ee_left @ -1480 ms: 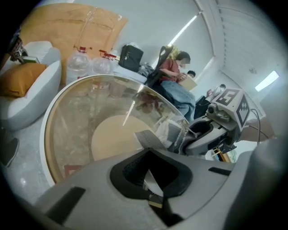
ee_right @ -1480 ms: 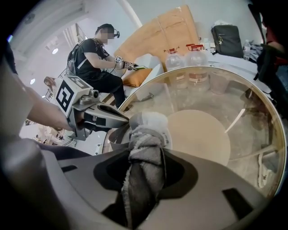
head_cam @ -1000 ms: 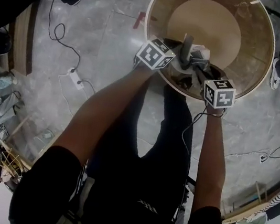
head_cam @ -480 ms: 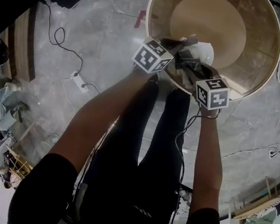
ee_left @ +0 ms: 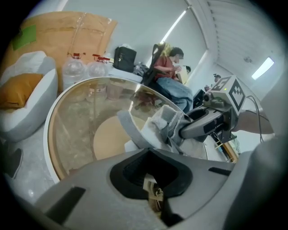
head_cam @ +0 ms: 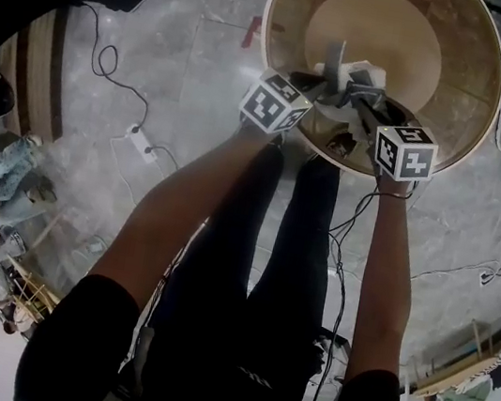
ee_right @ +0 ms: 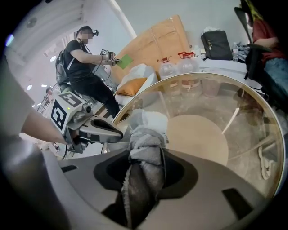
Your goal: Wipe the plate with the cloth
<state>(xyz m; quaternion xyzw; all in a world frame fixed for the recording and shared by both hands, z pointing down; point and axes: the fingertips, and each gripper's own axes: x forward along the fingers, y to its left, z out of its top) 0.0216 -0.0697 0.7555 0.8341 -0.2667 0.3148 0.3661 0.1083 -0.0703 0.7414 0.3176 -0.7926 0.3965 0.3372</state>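
A white plate (head_cam: pixel 364 75) with a grey rim is held on edge over the near side of a round glass table (head_cam: pixel 272 27). My left gripper (head_cam: pixel 321 83) is shut on the plate's rim (ee_left: pixel 129 129). My right gripper (head_cam: pixel 365 98) is shut on a grey cloth (ee_right: pixel 145 150), and the bunched cloth (ee_left: pixel 167 121) presses against the plate's face (ee_right: pixel 152 120). In the right gripper view the left gripper (ee_right: pixel 96 128) comes in from the left onto the plate. The spot where cloth meets plate is hidden in the head view.
The table's round wooden base (head_cam: pixel 378 33) shows through the glass. Cables and a power strip (head_cam: pixel 140 142) lie on the floor at left. Water bottles (ee_right: pixel 180 67) and a black bag (ee_right: pixel 217 44) stand beyond the table. A seated person (ee_left: pixel 167 74) and a standing person (ee_right: pixel 85 60) are nearby.
My right gripper has moved right and slightly away with the cloth, across the plate. The plate and left gripper have shifted a little away from me.
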